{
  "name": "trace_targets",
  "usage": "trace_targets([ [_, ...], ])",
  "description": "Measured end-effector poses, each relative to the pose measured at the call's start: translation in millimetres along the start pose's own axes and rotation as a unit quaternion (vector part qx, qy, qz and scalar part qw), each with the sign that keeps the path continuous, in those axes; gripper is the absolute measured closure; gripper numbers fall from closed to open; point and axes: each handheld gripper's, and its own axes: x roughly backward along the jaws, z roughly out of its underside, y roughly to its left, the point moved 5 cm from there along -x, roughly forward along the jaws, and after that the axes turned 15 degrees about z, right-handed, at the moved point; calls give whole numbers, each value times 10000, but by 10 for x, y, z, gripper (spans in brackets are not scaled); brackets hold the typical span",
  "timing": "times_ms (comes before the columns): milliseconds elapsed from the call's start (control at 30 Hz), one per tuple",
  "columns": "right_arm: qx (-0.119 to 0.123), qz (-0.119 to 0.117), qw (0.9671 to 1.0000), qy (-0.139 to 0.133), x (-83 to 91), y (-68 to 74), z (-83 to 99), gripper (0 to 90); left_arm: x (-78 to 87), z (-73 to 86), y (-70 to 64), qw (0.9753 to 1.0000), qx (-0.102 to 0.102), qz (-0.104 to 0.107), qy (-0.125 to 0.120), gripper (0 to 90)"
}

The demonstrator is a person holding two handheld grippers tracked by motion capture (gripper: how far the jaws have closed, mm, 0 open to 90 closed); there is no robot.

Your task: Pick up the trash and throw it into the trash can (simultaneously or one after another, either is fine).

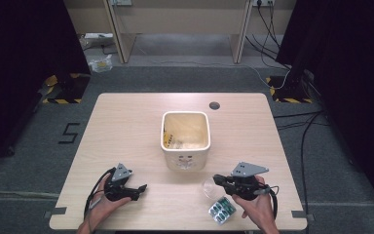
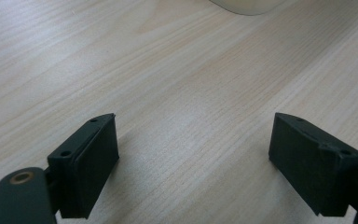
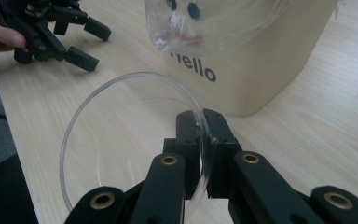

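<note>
Right tongs pinch clear dish rim, just beside cream bin — left tongs spread, resting on desk.

Desk is mostly open: the whole left half and the far edge are bare wood, so plenty of room to sweep through there. The main obstacle is the bin sitting dead centre, tall walls, open top. The right gripper sits just beside the bin's front right corner, clamped on the rim of a clear dish, so that gap is tight. A blister pack lies near the front edge right beside that hand. The left gripper has its jaws wide apart over bare wood, with a free lane between it and the bin.
</note>
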Motion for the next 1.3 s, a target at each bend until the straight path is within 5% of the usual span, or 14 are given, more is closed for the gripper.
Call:
trace_targets([
  [933, -77, -254, 9982, -545, 296, -35, -270, 861, -1, -1, 0, 10000, 2, -4, -15, 146],
  [1300, -96, -420, 9958, -805, 462, -37, -538, 860, -1, -1, 0, 10000, 3, -3, -13, 146],
])
